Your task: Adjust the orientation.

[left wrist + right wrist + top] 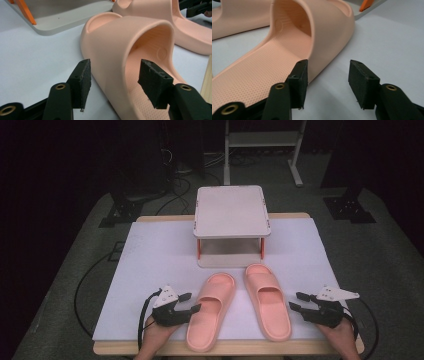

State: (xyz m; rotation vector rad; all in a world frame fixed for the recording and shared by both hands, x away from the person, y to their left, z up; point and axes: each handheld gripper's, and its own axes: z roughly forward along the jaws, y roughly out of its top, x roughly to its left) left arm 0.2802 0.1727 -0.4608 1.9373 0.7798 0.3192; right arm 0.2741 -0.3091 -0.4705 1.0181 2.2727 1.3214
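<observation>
Wooden table (300,215) – white sheet (150,265) over it, two pink slippers (212,317) side by side, small grey stand (231,212) behind.

Left of left slipper (211,310): bare white mat (145,260) — open passage.
Between slippers: narrow gap beside right slipper (267,300).
Behind: small shelf stand (231,225) blocks — side lanes free.

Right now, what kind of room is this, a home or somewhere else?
Probably a lab or recording studio, not a home. The table wears a plain white cover, cables trail over the floor behind it, and dark equipment stands ring it. The pink slippers and small shelf look like practice props.
</observation>
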